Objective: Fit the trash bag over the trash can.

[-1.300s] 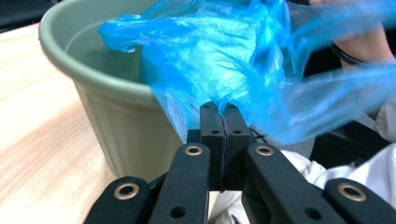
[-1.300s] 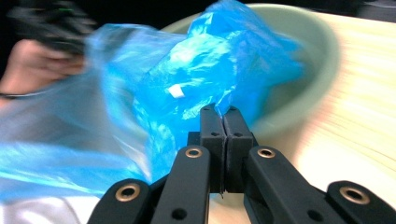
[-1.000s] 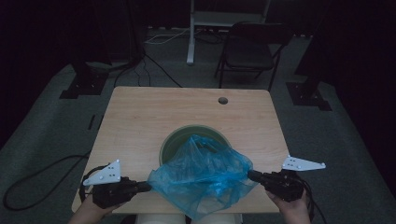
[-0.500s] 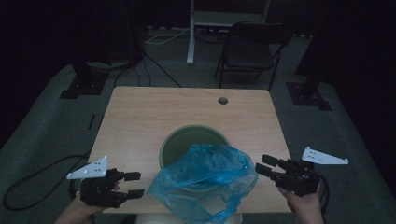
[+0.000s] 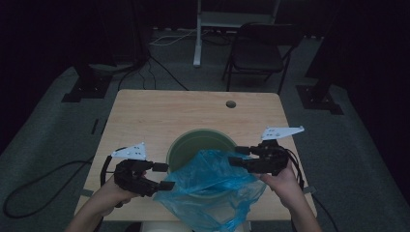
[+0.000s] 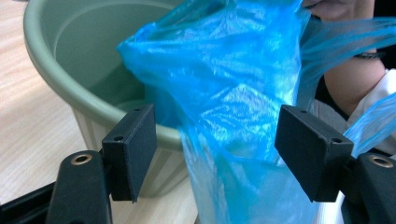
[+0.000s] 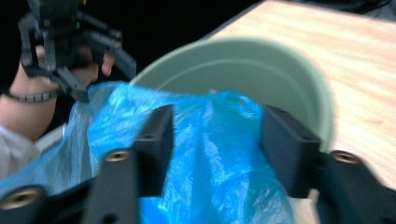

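A crumpled blue plastic bag [image 5: 212, 188] droops over the near rim of a green bin [image 5: 193, 137] and hangs past the table's front edge. My left gripper [image 5: 166, 176] is open at the bag's left side. Its jaws have just been opening, and bag film [image 6: 224, 93] lies loose between them beside the bin [image 6: 70, 56]. My right gripper [image 5: 234, 156] is open at the bag's upper right edge. Its jaws have just been closing a little, with bag film [image 7: 210, 140] between the pads and unpressed. The right gripper view shows the bin [image 7: 280, 60] behind and the left gripper [image 7: 105, 79] far off.
The wooden table [image 5: 159, 116] has a round cable hole [image 5: 230, 104] near its far edge. A folding chair [image 5: 258, 53] and dark stand feet [image 5: 84, 89] stand on the carpet beyond. A cable [image 5: 43, 179] loops on the floor at the left.
Both grippers let go of the bag's edges, swung outward, then came back in to the bag with open jaws. The bag sagged toward the front edge, baring the bin's mouth.
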The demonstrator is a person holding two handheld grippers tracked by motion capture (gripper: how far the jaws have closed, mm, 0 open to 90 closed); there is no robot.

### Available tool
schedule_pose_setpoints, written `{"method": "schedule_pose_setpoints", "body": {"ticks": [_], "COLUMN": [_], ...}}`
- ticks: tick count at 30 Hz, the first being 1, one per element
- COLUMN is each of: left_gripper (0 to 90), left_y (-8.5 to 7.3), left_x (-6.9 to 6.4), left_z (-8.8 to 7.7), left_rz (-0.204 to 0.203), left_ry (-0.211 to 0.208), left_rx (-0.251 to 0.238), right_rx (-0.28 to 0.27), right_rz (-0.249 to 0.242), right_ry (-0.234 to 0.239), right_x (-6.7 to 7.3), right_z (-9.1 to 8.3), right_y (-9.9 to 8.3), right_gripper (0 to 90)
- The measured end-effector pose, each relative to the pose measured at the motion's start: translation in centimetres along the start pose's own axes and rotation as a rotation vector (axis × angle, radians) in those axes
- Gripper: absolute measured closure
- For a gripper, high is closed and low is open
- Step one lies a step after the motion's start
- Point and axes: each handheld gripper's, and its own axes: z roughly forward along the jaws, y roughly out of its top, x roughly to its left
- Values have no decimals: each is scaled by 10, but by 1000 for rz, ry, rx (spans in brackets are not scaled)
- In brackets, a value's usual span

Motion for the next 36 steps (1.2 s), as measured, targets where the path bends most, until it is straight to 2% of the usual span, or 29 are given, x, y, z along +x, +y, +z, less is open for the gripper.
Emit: {"method": "schedule_pose_setpoints", "body": {"ticks": [1, 2, 3, 4, 6, 7, 9, 10, 11, 12, 13, 16, 19, 21, 23, 24, 25, 26, 27, 28, 30, 31, 32, 33, 34, 36], "left_gripper": [308, 352, 392, 392, 484, 592, 705, 805, 859, 859, 900, 900, 900, 900, 900, 900, 900, 899, 899, 899, 900, 900, 900, 900, 900, 900], "left_y": [0, -1, -3, -5, -10, -12, -15, -15, -15, -12, -9, 1, 9, 11, 13, 13, 13, 14, 15, 16, 20, 22, 24, 25, 27, 28], "left_x": [0, 0, -1, -1, -3, -4, -5, -5, -5, -6, -5, -4, -1, 2, 6, 9, 12, 16, 21, 26, 35, 39, 42, 45, 49, 54], "left_z": [0, 0, -1, -1, -2, -2, -2, -3, -3, -8, -11, -25, -43, -51, -50, -48, -45, -43, -41, -39, -34, -32, -30, -28, -26, -21], "left_rz": [0, 1, 16, 24, 61, 71, 86, 95, 95, 105, 96, 97, 90, 86, 85, 68, 64, 54, 34, 23, 3, -1, 6, -4, -11, -16], "left_ry": [0, 16, 34, 35, 33, 34, 29, 41, 41, 59, 79, 131, 178, 199, 216, 229, 220, 218, 237, 241, 258, 268, 285, 296, 290, 326], "left_rx": [0, 6, 11, 17, 33, 35, 32, 24, 24, -3, -25, -102, -189, -227, -228, -237, -244, -245, -243, -252, -257, -268, -271, -274, -274, -281], "right_rx": [0, 18, 23, 23, 14, -1, -17, -25, -25, -37, -59, -119, -194, -235, -242, -231, -218, -209, -205, -207, -212, -215, -220, -227, -225, -236], "right_rz": [0, -21, -31, -31, -51, -57, -64, -65, -65, -70, -67, -72, -90, -84, -65, -67, -68, -69, -65, -67, -89, -79, -52, -38, -32, -17], "right_ry": [0, 6, -5, -5, -20, -32, -40, -49, -49, -57, -66, -101, -178, -191, -166, -189, -202, -201, -203, -223, -298, -308, -293, -300, -307, -319], "right_x": [0, 2, 3, 3, 6, 8, 9, 9, 9, 9, 7, 5, 5, 0, -6, -7, -9, -11, -13, -14, -19, -25, -32, -37, -42, -51], "right_z": [0, 5, 6, 6, 6, 4, 2, 1, 1, -1, -4, -14, -29, -38, -38, -34, -30, -25, -22, -19, -14, -12, -10, -7, -4, 1], "right_y": [0, 0, 0, 0, 0, 1, 2, 3, 3, 4, 8, 16, 24, 27, 28, 29, 28, 28, 29, 30, 34, 36, 38, 40, 42, 45], "right_gripper": [514, 689, 758, 758, 863, 888, 894, 894, 894, 894, 895, 894, 894, 892, 891, 885, 885, 886, 889, 891, 891, 891, 891, 892, 891, 891]}}
